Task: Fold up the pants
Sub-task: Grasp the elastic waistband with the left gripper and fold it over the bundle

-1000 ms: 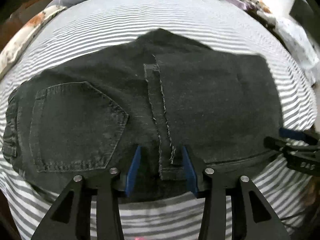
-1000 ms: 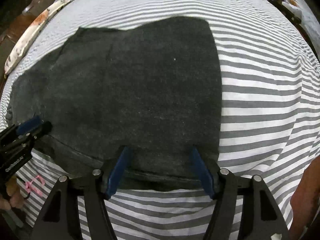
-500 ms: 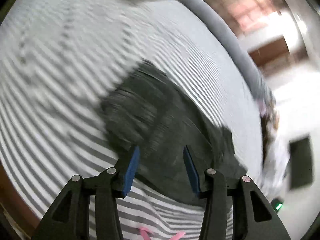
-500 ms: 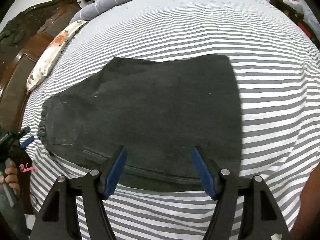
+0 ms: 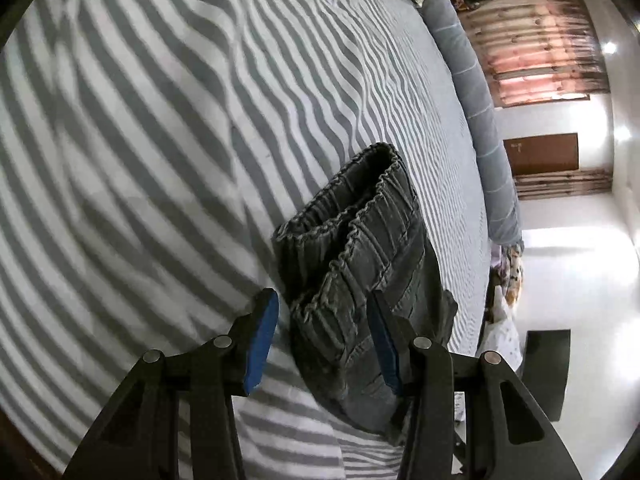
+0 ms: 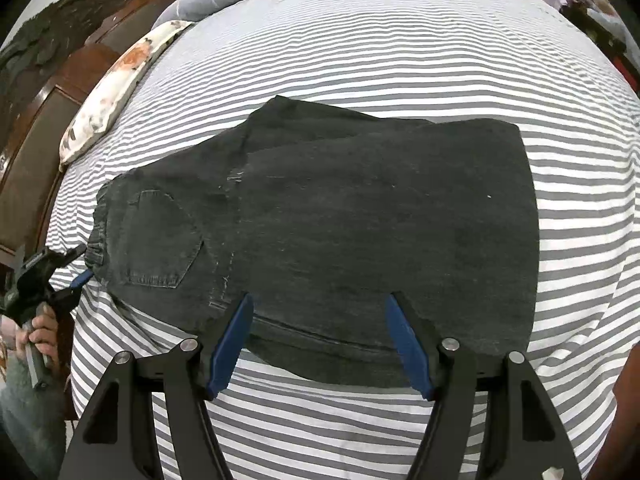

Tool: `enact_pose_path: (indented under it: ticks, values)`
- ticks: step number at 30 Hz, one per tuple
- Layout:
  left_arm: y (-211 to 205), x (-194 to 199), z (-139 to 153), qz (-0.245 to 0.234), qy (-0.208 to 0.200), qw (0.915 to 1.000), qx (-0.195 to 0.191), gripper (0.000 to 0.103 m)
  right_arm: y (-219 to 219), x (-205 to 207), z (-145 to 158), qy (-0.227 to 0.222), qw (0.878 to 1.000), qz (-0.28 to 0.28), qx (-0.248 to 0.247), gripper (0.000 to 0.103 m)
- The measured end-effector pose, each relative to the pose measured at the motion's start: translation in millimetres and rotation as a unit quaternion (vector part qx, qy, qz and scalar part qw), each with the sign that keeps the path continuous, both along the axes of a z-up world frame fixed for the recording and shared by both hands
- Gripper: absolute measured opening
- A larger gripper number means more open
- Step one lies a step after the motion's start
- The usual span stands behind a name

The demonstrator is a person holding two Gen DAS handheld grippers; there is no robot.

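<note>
Two grippers work over one pair of dark grey denim pants (image 6: 340,232), which lies folded lengthwise and flat on a grey-and-white striped bedsheet (image 6: 380,40). In the right wrist view the pants stretch across the middle of the bed, the back pocket (image 6: 160,236) and gathered waistband (image 6: 98,232) to the left, the straight cut end to the right. Striped sheet lies bare on the far side, on the right and along the near edge, so there is room around every side of the cloth.

At the near hem the right gripper (image 6: 320,340) hangs with its blue pads (image 6: 232,344) spread wide, one on either side of a stretch of hem, not pinching any cloth.

Beside the waistband end, the left gripper (image 6: 78,272) is held in a hand (image 6: 40,328) at the bed's left side, close to the dark wooden headboard (image 6: 48,92). In its own view the left gripper (image 5: 320,344) looks along the elastic waistband (image 5: 360,232), its jaws part open and straddling the near corner of the band; whether the pads press the denim I cannot tell. Left of the waistband the sheet is bare. A floral pillow (image 6: 116,84) sits at the headboard side, well apart from the pants, and a grey bolster (image 5: 476,112) runs along the far edge.
</note>
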State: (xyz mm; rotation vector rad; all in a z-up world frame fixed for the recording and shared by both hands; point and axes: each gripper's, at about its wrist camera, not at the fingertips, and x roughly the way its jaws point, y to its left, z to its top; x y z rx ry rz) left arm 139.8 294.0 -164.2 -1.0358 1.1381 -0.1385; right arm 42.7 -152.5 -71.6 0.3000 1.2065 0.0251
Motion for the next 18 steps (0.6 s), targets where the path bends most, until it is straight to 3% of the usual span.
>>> enact_pose_path:
  ticks: [4, 11, 18]
  values:
    - [-4.6, 11.6, -7.9, -0.020, -0.003, 0.9996, 0.019, 0.047, 10.7, 0.4, -0.4, 0.005, 1.000, 0.004, 0.005, 0.066]
    - [3.7, 13.1, -19.6, -0.017, -0.019, 0.9997, -0.002, 0.047, 24.9, 0.3, 1.1, 0.005, 1.000, 0.016, 0.002, 0.066]
    - [-17.2, 22.4, -0.9, -0.048, -0.049, 0.9944, 0.081, 0.028, 33.3, -5.3, 2.7, -0.005, 1.000, 0.016, 0.012, 0.066]
